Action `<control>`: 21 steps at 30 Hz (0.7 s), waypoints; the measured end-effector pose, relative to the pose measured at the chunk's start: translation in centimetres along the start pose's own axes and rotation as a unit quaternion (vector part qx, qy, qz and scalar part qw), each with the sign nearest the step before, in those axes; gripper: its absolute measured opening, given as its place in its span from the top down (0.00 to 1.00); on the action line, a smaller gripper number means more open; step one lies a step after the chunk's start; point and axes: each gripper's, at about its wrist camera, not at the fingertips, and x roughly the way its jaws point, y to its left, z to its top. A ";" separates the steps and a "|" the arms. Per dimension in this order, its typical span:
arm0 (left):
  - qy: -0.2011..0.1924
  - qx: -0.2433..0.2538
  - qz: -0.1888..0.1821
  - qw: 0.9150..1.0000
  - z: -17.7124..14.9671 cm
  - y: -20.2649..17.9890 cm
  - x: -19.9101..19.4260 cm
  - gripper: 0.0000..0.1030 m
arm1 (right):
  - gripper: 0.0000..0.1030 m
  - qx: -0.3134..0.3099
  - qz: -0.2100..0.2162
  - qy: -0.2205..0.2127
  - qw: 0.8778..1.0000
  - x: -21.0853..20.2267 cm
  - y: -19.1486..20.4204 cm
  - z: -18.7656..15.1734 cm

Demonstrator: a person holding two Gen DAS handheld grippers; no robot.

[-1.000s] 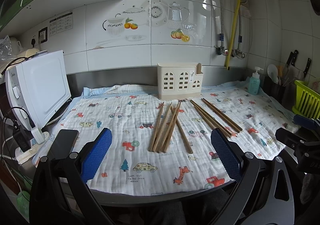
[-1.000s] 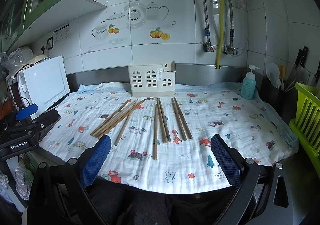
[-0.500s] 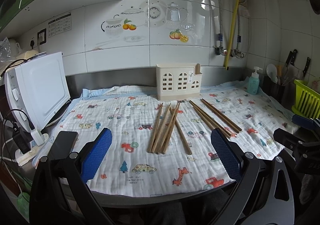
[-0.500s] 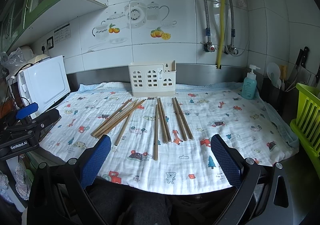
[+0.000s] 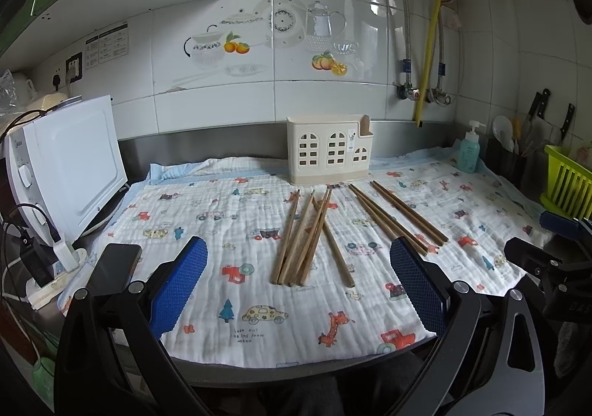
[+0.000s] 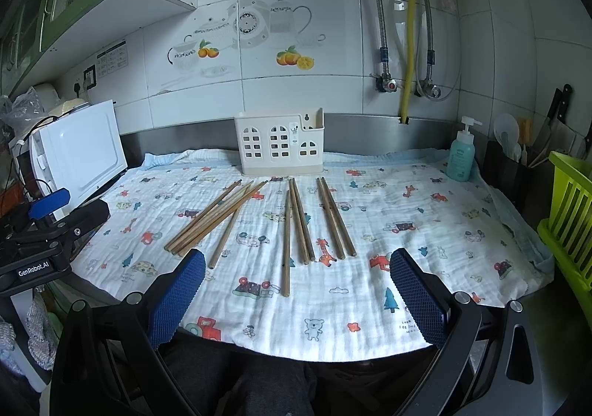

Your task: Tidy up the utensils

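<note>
We hold left gripper (image 5: 298, 283) & right gripper (image 6: 296, 292) spread wide w/ nothing between, at the counter's front edge. Brown wooden chopsticks (image 6: 299, 222) lie loose mid-cloth on the white cartoon-print cloth (image 6: 425, 201); cream plastic utensil holder (image 6: 279, 144) stands at the back edge by the white-tiled wall (image 6: 314, 90).

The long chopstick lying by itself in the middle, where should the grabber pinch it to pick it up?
Probably near the middle of the lone chopstick, coming straight down from above with the right gripper, fingers on either side of it. It lies flat on the cloth, thin and round, pointing toward the holder. Its near half has clear cloth on both sides; farther up, neighbours crowd it.
</note>
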 end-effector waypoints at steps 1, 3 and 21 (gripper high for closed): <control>0.000 0.000 0.000 1.000 0.0 0.0 0.1 0.05 | 0.06 0.000 0.001 0.001 1.000 0.1 0.0 0.0; 0.002 0.000 0.001 1.000 0.0 0.0 0.3 0.05 | 0.06 0.000 0.001 0.003 1.000 0.3 -0.1 0.1; 0.020 -0.002 0.001 1.000 0.2 0.5 2.4 0.05 | 0.06 0.002 0.001 0.021 1.000 2.5 -0.2 0.7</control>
